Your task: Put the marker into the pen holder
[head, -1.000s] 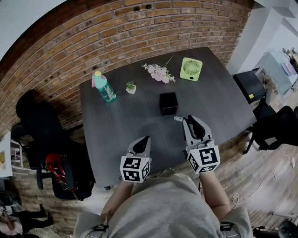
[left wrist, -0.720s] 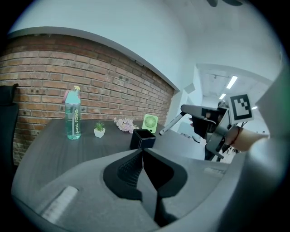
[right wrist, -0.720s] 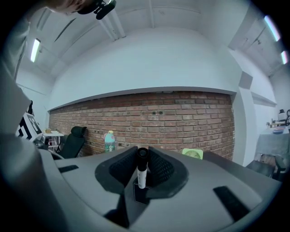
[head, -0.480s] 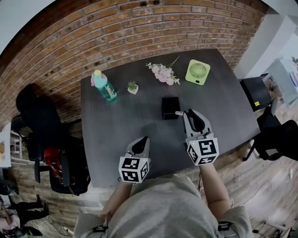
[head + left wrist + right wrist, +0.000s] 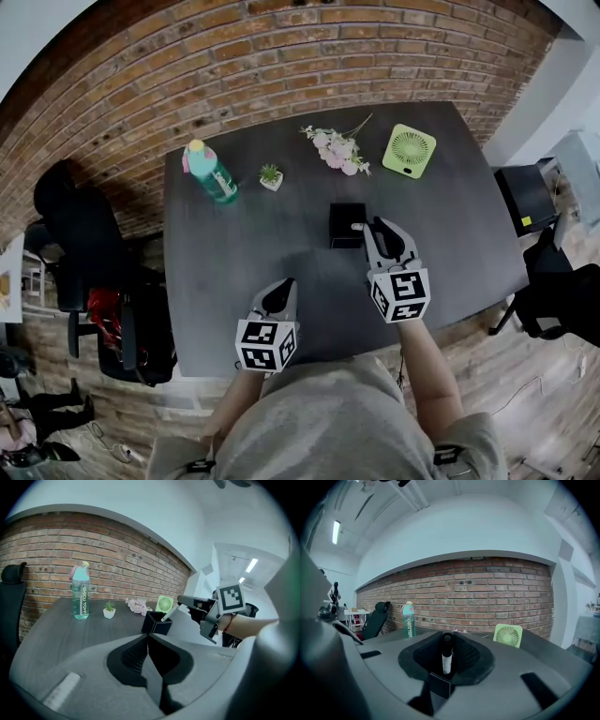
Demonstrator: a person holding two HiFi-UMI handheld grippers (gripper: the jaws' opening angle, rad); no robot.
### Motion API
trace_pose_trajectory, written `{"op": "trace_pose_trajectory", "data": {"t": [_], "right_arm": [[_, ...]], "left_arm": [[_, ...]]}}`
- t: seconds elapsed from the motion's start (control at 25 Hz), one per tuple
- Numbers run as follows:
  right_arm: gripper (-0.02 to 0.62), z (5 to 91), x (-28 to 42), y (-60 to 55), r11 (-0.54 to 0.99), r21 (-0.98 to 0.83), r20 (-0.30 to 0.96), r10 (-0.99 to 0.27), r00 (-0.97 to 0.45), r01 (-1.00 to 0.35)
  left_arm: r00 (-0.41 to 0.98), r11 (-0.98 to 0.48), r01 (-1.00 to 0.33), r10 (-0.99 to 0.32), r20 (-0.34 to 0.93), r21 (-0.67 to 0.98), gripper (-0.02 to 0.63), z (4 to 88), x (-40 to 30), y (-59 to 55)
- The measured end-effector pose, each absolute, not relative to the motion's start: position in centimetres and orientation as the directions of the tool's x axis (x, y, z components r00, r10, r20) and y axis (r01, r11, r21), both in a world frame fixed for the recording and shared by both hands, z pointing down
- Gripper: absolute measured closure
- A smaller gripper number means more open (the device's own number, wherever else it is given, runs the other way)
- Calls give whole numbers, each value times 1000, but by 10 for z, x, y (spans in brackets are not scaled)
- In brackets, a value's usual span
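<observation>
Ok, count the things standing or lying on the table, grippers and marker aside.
5: bottle back left, potted plant right of it, flowers back middle, fan back right, pen holder at centre. The near edge of the table is partly hidden.

Office-type workspace. Brick wall [image 5: 281,56] far ahead of the right gripper [image 5: 377,230] jaws. Dark wood-grain table [image 5: 234,272] beneath them, bearing desk fan [image 5: 409,151], water bottle [image 5: 212,173] and potted plant [image 5: 271,175]. Black office chair [image 5: 66,225] far left; plank floor [image 5: 525,375]; ceiling strip light [image 5: 336,531] above-left
</observation>
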State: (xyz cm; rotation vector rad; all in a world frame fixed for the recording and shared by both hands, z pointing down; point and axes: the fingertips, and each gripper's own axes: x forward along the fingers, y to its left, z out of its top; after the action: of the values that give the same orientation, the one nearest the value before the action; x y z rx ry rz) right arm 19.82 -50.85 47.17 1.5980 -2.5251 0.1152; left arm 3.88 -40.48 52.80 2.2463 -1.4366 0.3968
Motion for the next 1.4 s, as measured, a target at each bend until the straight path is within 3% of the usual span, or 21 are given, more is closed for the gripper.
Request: {"op": "trace_pose_trajectory", "data": {"t": [0.76,1.4], "right_arm": [[520,543,190,-538,459,16,312,-846,-431,-888],[520,559,184,-538,478,43,337,-834,-437,-877]], "left_arm": [[380,-327,-925,-786,487,194,586,535,33,-413],[372,-319,-928,-790,488,191,586,537,27,-411]]}}
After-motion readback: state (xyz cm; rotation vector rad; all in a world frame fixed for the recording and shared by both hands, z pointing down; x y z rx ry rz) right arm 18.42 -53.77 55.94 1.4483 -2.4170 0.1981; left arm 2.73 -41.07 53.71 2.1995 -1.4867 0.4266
